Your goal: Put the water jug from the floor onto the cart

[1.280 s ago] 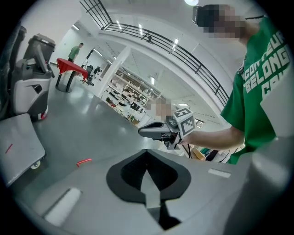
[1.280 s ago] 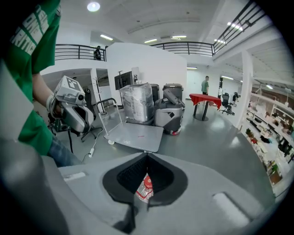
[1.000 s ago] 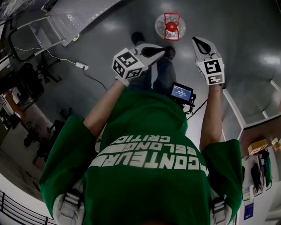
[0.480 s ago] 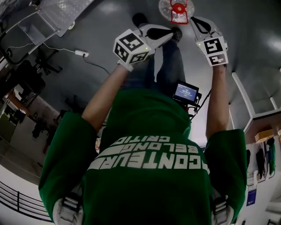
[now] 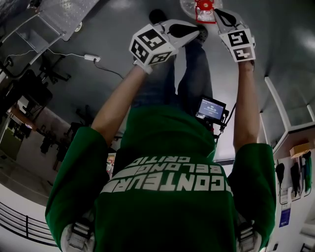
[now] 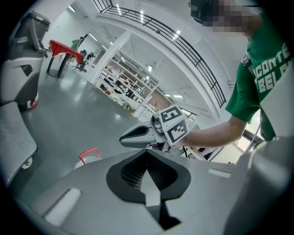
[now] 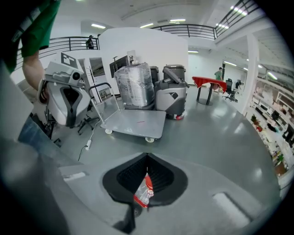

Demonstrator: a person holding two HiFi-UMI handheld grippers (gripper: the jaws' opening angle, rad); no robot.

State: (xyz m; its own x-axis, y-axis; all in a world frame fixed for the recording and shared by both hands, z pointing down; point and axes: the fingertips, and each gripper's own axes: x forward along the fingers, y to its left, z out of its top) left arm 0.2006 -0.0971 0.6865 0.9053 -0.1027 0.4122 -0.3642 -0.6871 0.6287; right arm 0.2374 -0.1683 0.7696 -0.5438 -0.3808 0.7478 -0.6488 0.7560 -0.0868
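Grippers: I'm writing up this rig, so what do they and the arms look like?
The left gripper and right gripper are pale grey shells with black ribbed pads, each bearing a white cube with black square markers. The person wears green short sleeves.

Shirt lettering is the only text that reads

White capitals on the green shirt (image 5: 167, 182), upside down in the head view, spell "CONTEUR", "BELONG" and "CRITIC"; the left gripper view catches "CONTE" and "BEL". The small screen (image 5: 210, 109) at the waist carries lines too small to read — so does the water jug (image 5: 203, 6) label. Square black-and-white markers cover the cubes of the left gripper (image 5: 197, 30) and right gripper (image 5: 218, 14).
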